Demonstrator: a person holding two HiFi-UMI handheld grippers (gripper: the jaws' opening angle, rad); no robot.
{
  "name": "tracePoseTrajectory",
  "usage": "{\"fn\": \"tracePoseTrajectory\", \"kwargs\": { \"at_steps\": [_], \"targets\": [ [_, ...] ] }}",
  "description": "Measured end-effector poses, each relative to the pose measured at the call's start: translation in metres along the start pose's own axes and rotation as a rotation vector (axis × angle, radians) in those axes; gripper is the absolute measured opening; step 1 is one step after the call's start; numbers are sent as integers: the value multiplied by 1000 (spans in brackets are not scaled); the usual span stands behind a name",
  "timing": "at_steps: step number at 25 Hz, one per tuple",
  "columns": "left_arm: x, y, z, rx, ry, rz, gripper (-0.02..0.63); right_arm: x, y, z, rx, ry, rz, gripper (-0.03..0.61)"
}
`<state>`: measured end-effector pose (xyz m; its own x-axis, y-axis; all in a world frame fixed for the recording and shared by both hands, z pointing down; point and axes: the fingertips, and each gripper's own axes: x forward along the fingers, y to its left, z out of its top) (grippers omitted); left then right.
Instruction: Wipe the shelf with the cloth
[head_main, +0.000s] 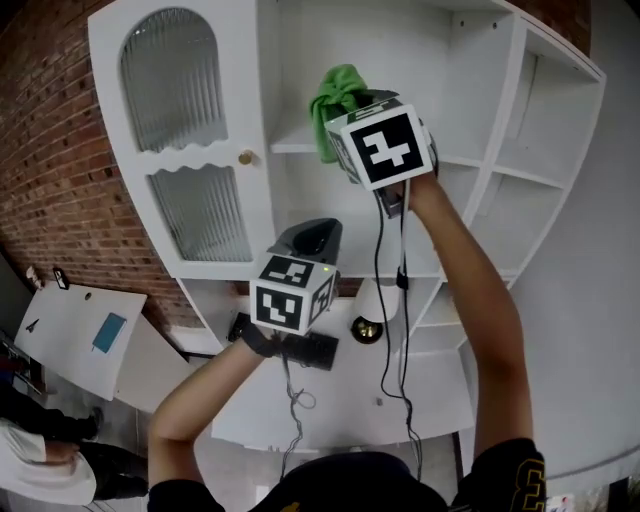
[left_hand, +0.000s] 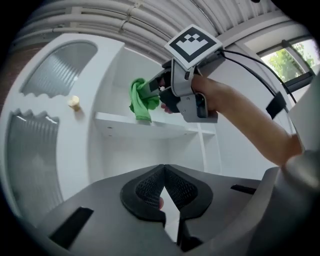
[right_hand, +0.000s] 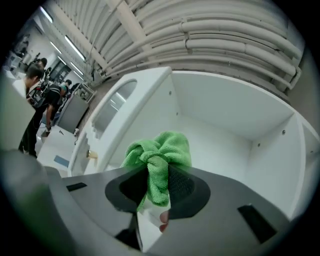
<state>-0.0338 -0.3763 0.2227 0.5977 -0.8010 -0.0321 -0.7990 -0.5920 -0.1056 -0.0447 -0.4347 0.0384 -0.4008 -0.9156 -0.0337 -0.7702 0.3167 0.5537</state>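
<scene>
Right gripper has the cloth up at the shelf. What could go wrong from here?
1. The right gripper pinches only a narrow fold of the bunched cloth; drag along the shelf could pull it free.
2. With the cloth balled up, little of it would wipe, and the hard fingers might scrape the shelf.
3. The cable hanging from that gripper could snag on the left gripper below.

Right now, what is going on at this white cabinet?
A person holds a hand-held gripper in each hand. The right hand-held gripper is shut on a crumpled green microfibre cloth, raised at the front edge of the upper shelf board of the white cabinet. The left hand-held gripper hangs lower, jaws together and empty. Whether the cloth touches the board is unclear.
</scene>
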Motion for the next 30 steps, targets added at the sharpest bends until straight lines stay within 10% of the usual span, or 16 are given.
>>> {"fn": "tracePoseTrajectory", "kwargs": {
  "at_steps": [12,30],
  "targets": [
    [-77,79,-18,-14,21,200,18,37,91,1,120,-129,27,92],
    [-12,30,-19,-17,30,56,17,28,53,-25,154,-127,9,92]
  ]
}}
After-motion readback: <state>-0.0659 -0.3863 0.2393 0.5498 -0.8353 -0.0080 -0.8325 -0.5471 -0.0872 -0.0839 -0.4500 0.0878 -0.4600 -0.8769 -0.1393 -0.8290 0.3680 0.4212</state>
